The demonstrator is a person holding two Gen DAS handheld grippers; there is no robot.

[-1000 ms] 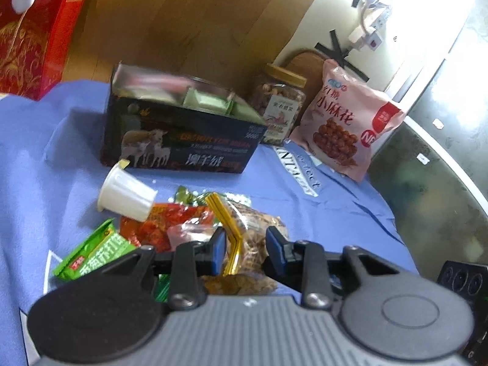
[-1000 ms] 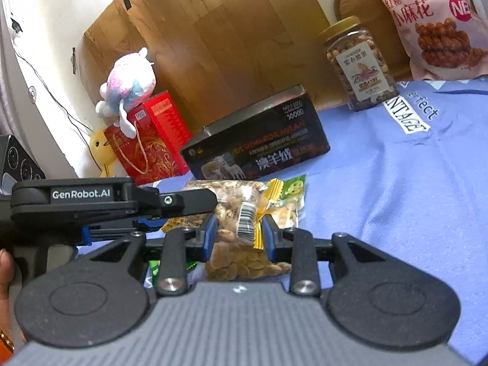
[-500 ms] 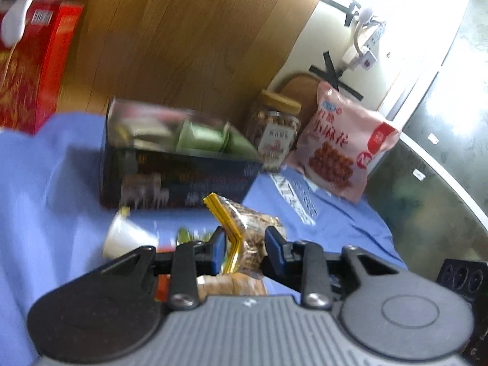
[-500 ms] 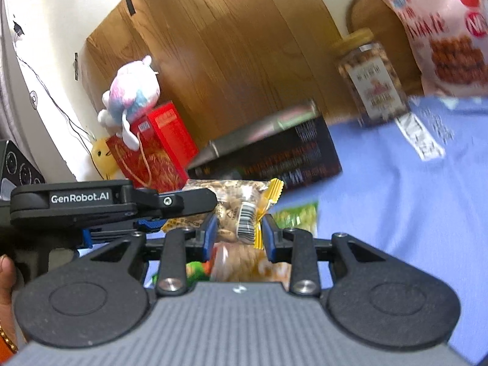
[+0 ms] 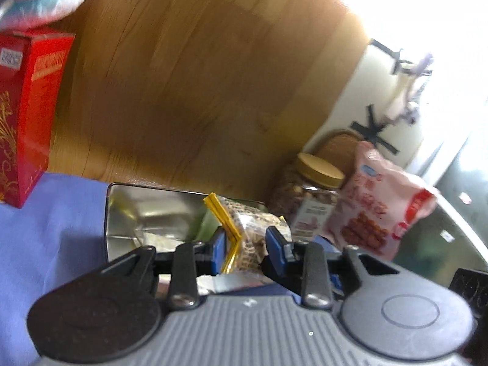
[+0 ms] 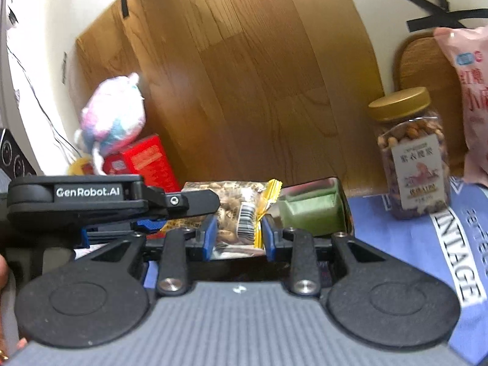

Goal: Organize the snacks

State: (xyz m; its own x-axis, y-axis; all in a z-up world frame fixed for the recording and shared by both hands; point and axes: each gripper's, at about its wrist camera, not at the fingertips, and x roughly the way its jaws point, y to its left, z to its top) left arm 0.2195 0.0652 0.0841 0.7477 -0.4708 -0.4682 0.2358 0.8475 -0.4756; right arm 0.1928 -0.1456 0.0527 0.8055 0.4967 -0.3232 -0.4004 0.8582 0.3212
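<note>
Both grippers hold one clear snack bag of nuts with yellow sealed ends. My left gripper (image 5: 245, 244) is shut on one end of the bag (image 5: 250, 228). My right gripper (image 6: 238, 228) is shut on the other end of the bag (image 6: 235, 204), near its barcode. The bag hangs just in front of and above the open dark tin box (image 5: 146, 213), whose shiny inside shows green packets (image 6: 308, 210). The left gripper's black body (image 6: 91, 198) crosses the left of the right wrist view.
A nut jar with a gold lid (image 6: 411, 155) and a pink snack bag (image 5: 381, 213) stand at the back right on the blue cloth (image 6: 396, 244). A red box (image 5: 27, 106) with a plush toy (image 6: 113, 122) on it stands at the left. A wooden board leans behind.
Both grippers lifted the nut bag off the pile of snacks and carried it forward to the open tin box. The pile has dropped out of view.
</note>
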